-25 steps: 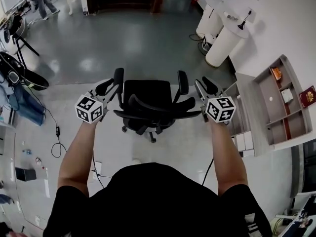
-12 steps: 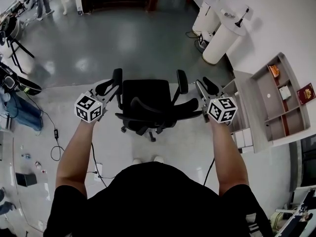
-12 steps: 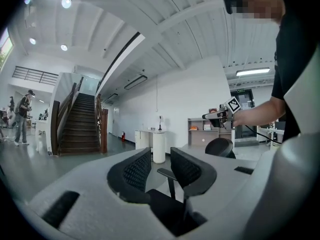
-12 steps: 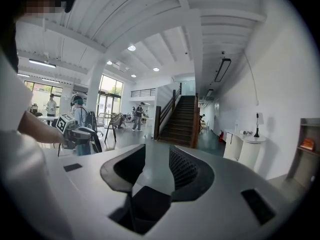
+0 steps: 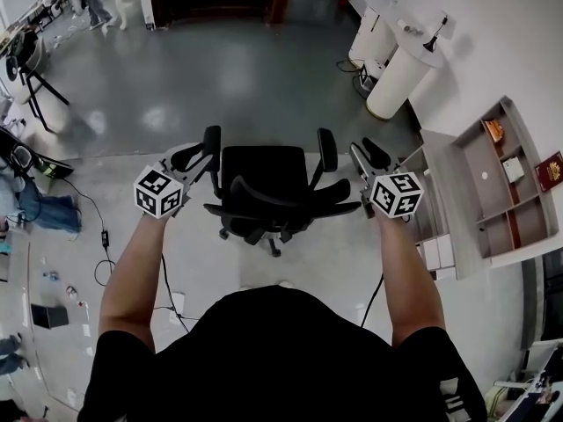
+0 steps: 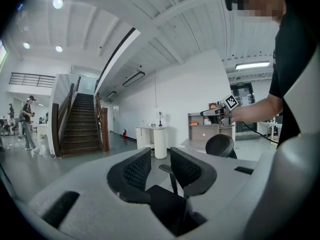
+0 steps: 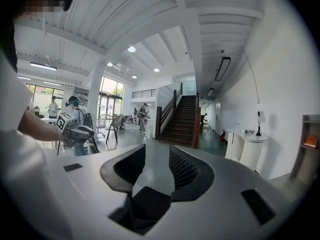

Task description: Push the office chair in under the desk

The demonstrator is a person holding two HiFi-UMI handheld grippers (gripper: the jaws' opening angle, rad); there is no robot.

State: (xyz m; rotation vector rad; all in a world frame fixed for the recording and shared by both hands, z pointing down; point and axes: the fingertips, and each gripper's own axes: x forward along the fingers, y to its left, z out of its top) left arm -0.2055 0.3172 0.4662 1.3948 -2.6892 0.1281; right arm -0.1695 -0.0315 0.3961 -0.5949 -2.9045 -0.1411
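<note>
- Left gripper: I hold it just beside the left armrest of the office chair. Its jaws stand partly apart and grip nothing. A thin dark part of the chair shows in the gap, and the pads do not press on it.
- Right gripper: I hold it just beside the chair's right armrest. Its jaws stand partly apart, and only the floor shows between them.
- Contact: the head view does not settle whether either gripper body touches the chair.
- Office chair: black, upright on open floor directly in front of me, between my two grippers. The backrest is toward me and the seat faces away.
- Surroundings: a grey shelf unit stands to the right of the right gripper, and the chair stands apart from it.
</note>
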